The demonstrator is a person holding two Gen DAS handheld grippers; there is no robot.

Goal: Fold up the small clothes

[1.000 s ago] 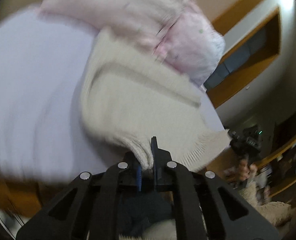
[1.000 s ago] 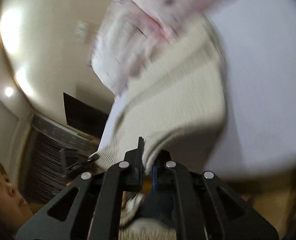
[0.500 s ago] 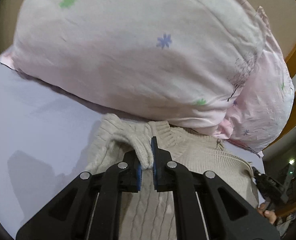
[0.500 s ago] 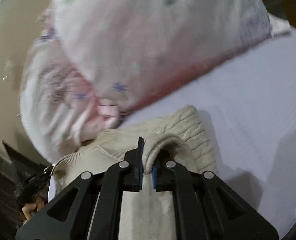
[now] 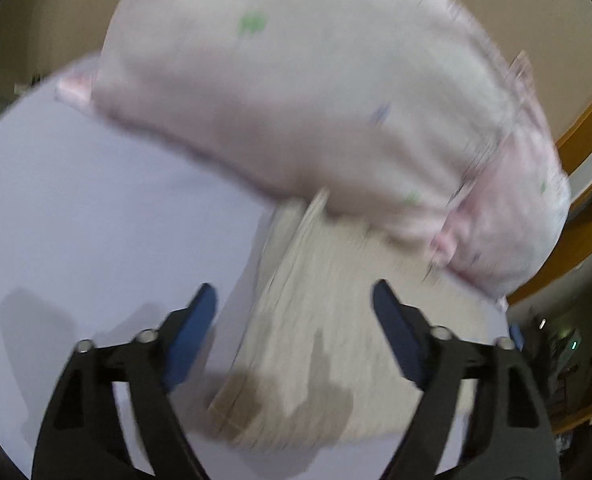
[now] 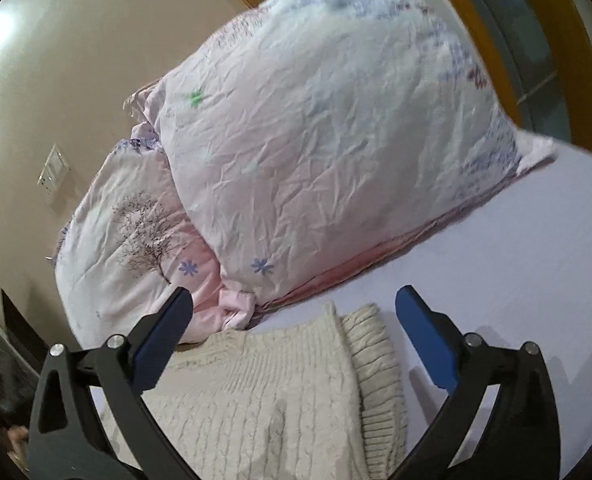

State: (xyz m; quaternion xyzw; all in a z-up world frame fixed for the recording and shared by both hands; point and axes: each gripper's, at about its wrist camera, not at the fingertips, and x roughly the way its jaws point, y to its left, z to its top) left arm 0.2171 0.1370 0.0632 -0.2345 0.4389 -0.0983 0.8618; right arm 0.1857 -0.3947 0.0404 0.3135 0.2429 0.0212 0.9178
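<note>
1. Both grippers, left (image 5: 294, 308) and right (image 6: 294, 308), are hanging with fingers spread wide, gripping nothing.
2. The cream sweater (image 6: 280, 400) is lying folded on the bed (image 6: 535, 272), between and below them.
3. The pillow (image 6: 327, 140) just beyond is crowding it; I'd guess the folded edge is risking springing back.

Both grippers, clamped on the cream cable-knit sweater (image 6: 280, 392) half a second ago, now stand wide apart with nothing between the fingers: left gripper (image 5: 294, 298), right gripper (image 6: 294, 300). Sweater now lies folded flat on the lavender bedsheet (image 6: 515, 264), no longer lifted.
</note>
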